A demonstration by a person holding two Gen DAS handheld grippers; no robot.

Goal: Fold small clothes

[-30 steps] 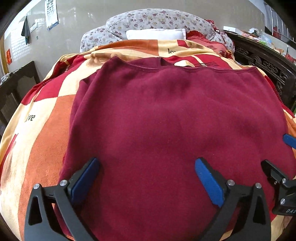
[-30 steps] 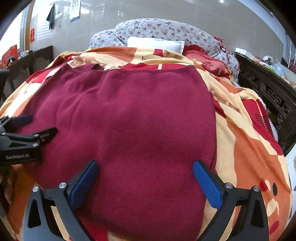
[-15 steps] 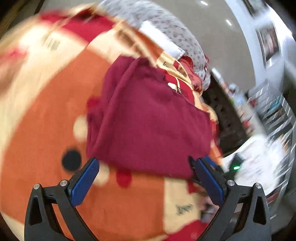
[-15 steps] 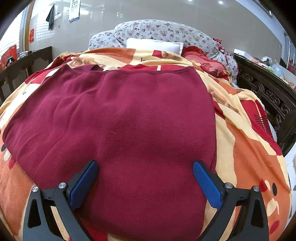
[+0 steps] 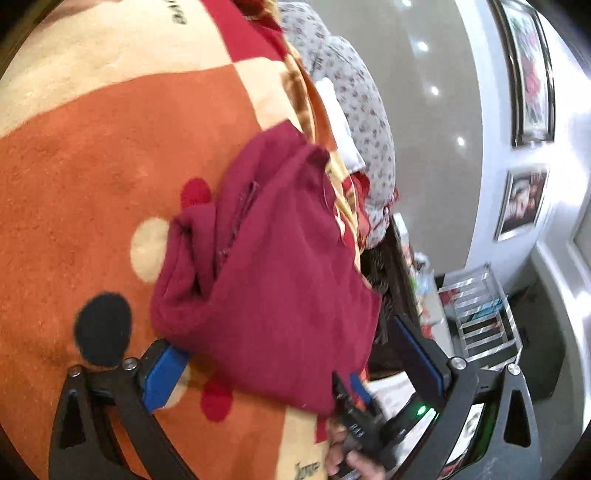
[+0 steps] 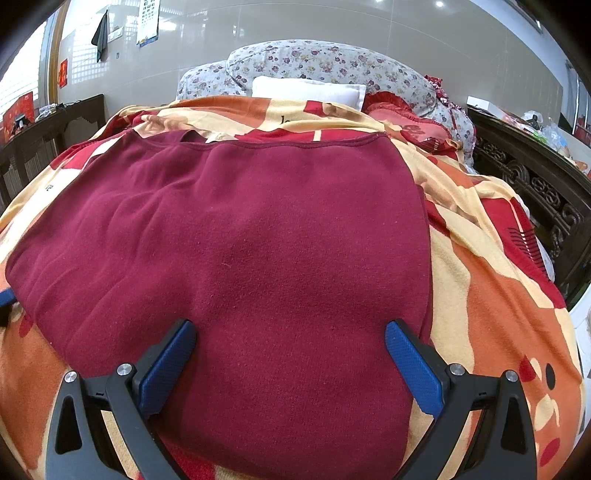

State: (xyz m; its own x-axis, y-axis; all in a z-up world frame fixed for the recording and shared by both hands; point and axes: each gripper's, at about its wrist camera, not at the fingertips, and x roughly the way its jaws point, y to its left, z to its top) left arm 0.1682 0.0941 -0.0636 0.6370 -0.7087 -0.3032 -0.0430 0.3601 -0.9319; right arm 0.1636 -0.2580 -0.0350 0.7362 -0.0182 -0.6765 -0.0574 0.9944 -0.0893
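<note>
A dark red fleece garment (image 6: pixel 240 258) lies spread flat across the near half of a bed, on an orange, cream and red blanket (image 6: pixel 491 314). Its stitched hem runs along the far side, and the left edge looks bunched into thicker folds in the left wrist view. It appears soft, thick and light, likely to drape and sag when lifted; the fuzzy nap should grip the pads well and cling to the blanket rather than slide. A good hold would be at the near corners or along an edge, pinching both layers together.

The bed carries a floral quilt (image 6: pixel 325 62) and a white pillow (image 6: pixel 306 88) at its head, with a dark carved wooden frame (image 6: pixel 532 184) on the right. Beyond stands a glossy tiled wall (image 6: pixel 258 22) with a calendar (image 6: pixel 147 22).

The right gripper (image 6: pixel 290 354) hovers low over the near edge of the garment, its 2 fingers spread wide and holding nothing. The left gripper (image 5: pixel 291 369), tilted sideways at the cloth's left side, also has its fingers apart and empty.
</note>
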